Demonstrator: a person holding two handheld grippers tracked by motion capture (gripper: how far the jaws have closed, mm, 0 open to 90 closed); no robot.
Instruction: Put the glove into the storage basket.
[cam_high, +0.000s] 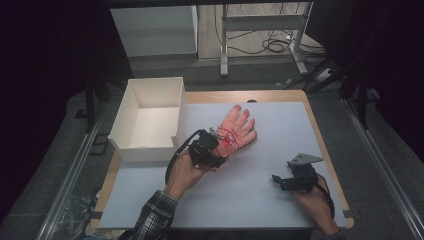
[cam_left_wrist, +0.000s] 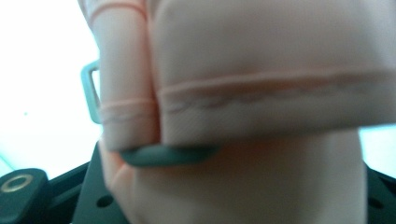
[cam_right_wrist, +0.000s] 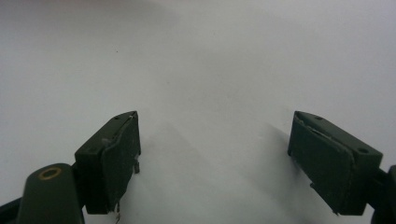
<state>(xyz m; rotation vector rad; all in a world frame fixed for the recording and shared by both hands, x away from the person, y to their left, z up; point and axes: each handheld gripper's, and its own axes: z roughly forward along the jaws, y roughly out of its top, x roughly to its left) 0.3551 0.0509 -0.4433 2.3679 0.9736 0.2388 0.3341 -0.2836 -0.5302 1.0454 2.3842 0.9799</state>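
A pink glove lies palm-down near the middle of the white table sheet, fingers spread toward the far side. My left gripper is at the glove's cuff and shut on it. In the left gripper view the pink glove fabric with its stitched hem hangs right in front of the camera and hides the jaws. My right gripper rests low at the right of the sheet, apart from the glove. In the right gripper view the right gripper stands open with bare white sheet between its fingers.
An open white box stands at the table's left edge, just left of the left gripper. The sheet's wooden border runs along the right side. Beyond the far edge are a metal stand's legs and cables on the floor.
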